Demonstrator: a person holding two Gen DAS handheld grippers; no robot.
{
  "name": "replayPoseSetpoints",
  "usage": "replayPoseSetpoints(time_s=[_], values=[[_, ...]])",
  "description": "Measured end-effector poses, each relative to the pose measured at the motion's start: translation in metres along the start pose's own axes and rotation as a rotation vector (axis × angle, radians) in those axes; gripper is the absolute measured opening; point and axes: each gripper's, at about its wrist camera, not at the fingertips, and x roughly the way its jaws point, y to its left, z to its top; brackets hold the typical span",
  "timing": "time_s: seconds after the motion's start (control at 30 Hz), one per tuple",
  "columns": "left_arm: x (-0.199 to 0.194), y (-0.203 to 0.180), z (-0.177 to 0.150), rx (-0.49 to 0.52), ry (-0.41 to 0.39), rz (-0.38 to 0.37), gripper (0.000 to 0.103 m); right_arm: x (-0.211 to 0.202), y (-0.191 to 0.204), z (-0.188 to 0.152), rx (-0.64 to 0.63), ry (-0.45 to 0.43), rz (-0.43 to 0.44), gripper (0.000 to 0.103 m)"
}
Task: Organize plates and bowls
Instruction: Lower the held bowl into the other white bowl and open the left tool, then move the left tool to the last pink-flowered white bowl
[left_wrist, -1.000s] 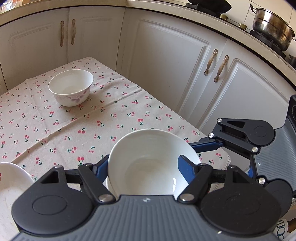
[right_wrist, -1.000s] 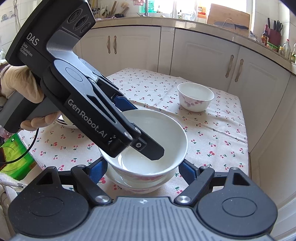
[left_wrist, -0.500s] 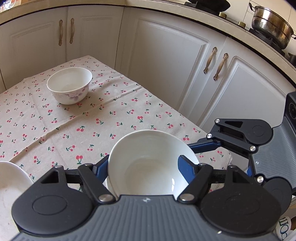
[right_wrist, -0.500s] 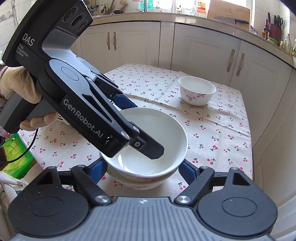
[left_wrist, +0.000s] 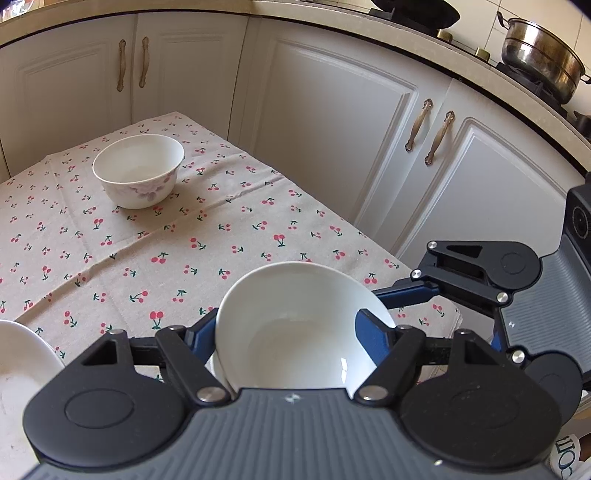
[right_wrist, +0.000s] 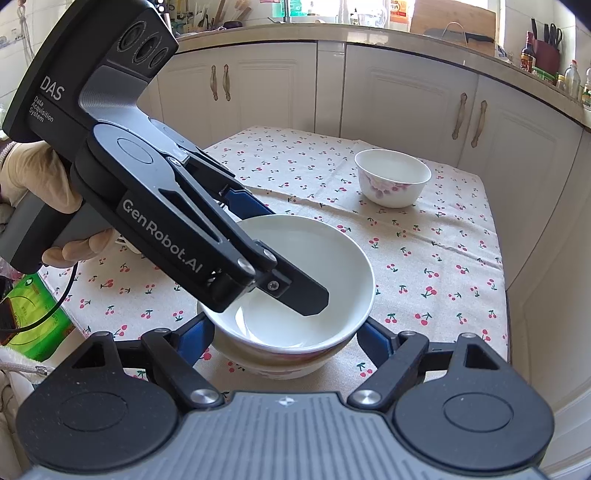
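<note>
White kitchen cupboards wrap around a small table spread with a cherry-print cloth, a steel pot sitting on the stove up at the right. Going left to right in the left wrist view: the rim of a white plate pokes in at the table's near left edge, a flowered bowl stands alone well back on the cloth, and close in is the white bowl the work now centres on. From the right wrist view that bowl looks nested in a second, pink-patterned lower bowl, so I'd judge one stack is started, while the far bowl and the plate have yet to be gathered; the job seems roughly at its middle, not near its end. The left gripper slants down from the upper left, gripped by a gloved hand, with one finger inside the white bowl and the other outside its far wall; its jaws look to be pinching that wall, though the contact itself is partly hidden. The right gripper sits low and level at the near side of the stack, its blue-padded jaws spread wide either side of the bowls and, as far as I can see, not touching them.
</note>
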Motion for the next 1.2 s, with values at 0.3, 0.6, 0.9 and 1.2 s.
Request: replayPoseSetpoints(time_s=[0.3, 0.6, 0.9, 1.2], values=[[-0.007, 0.005, -0.002, 0.011, -0.016, 0.018, 0.078, -0.008, -0.003, 0.000, 0.033, -0.045, 0.009, 0.103], [-0.021, 0.028, -0.017, -0.019, -0.027, 0.067, 0.078, -0.014, -0.002, 0.000, 0.034, -0.054, -0.003, 0.103], [-0.026, 0.046, -0.029, -0.052, -0.041, 0.085, 0.078, -0.021, 0.005, 0.005, 0.003, -0.067, -0.027, 0.103], [-0.021, 0.060, -0.034, -0.103, -0.035, 0.031, 0.082, -0.026, 0.003, 0.011, -0.009, -0.064, -0.070, 0.103]])
